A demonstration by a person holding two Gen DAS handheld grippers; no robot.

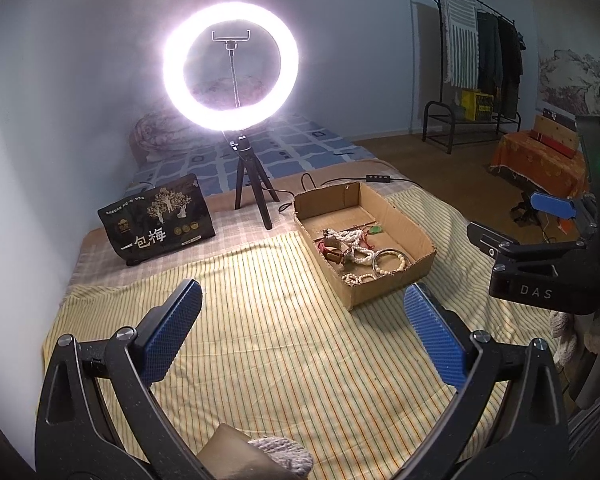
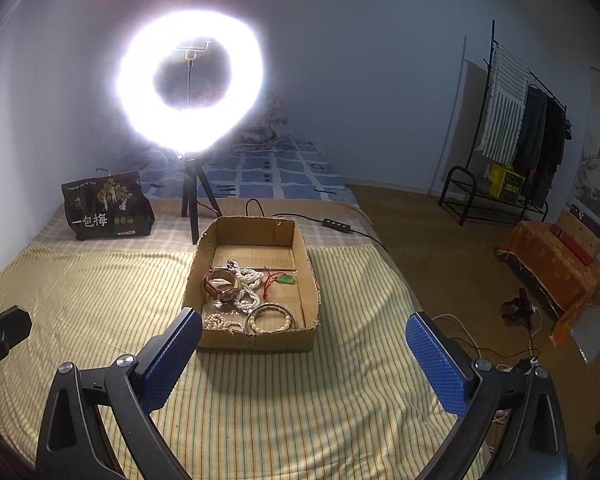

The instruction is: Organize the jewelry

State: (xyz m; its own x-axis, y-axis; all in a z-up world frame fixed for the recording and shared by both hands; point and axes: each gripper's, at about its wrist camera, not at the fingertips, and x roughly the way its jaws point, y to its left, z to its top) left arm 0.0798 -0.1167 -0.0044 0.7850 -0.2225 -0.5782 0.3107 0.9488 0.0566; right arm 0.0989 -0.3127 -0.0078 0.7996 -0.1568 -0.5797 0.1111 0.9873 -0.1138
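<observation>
Both claws, left claw [image 1: 302,332] and right claw [image 2: 304,344], wide apart and empty above striped bedspread [image 1: 260,340]; next, reaching into cardboard box [image 2: 256,342] for pearl necklace [image 2: 246,286].

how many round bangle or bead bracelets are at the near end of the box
2 that I can tell apart: a metal bangle in the near right corner of the cardboard box, with a pale bead bracelet lying inside it. Loose pearl strands to their left may hide more.

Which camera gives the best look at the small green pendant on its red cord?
The right wrist view: the green pendant on its red cord lies near centre, unobstructed. The left wrist view shows it smaller and farther off.
</observation>
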